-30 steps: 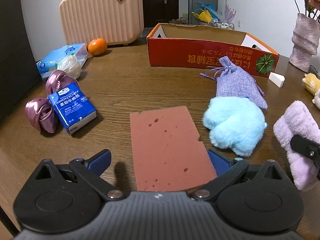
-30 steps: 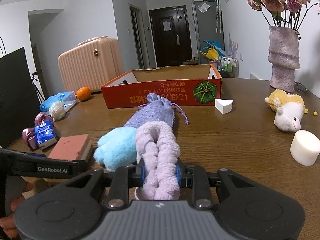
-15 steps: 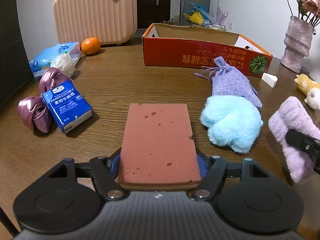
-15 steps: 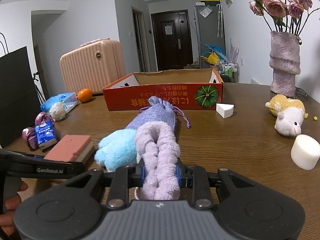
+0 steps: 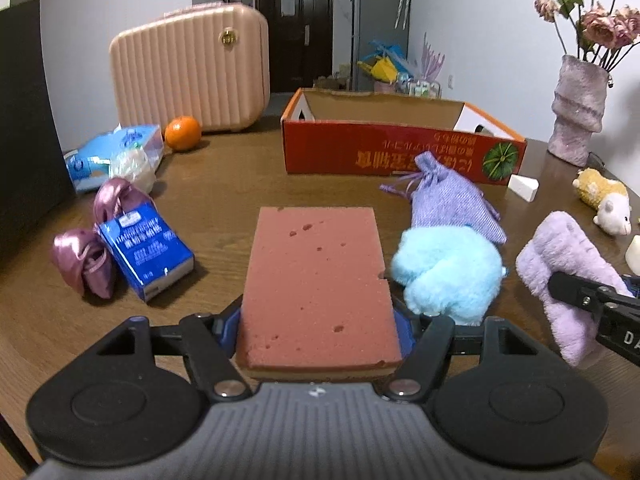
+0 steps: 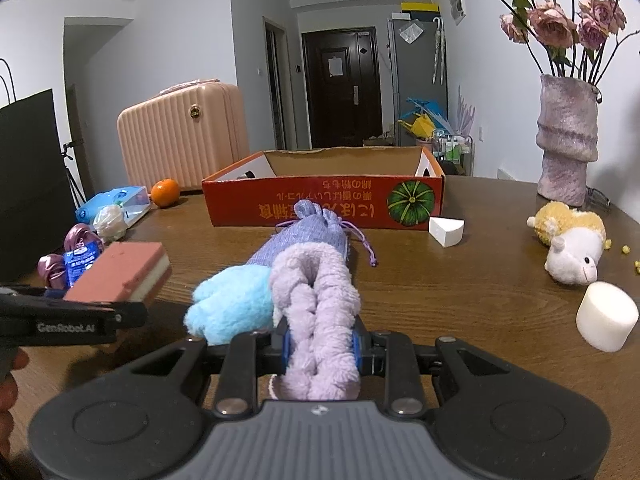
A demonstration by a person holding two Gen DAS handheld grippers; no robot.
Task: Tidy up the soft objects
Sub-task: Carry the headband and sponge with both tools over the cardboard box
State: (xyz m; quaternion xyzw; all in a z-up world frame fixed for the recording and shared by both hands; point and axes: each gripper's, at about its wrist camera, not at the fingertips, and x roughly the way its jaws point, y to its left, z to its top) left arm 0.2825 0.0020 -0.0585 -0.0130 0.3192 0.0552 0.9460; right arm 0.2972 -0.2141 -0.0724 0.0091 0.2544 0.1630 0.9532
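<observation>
While left jaws clamp sponge (image 5: 318,280), right squeeze plush (image 6: 318,312).

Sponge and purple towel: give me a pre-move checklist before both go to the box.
1. Left gripper shut on the sponge: ok, fingers press both long sides.
2. Sponge off the table: ok, right view shows it raised and level.
3. Right gripper shut on the towel: ok, folded towel is pinched between the fingers.
4. Towel clear of the blue plush: cannot tell, they look pressed together.
5. Box open, with room: ok, top is open; the floor that shows is bare.
6. Path to box: not ok for the right gripper, the pouch lies straight ahead.
</observation>
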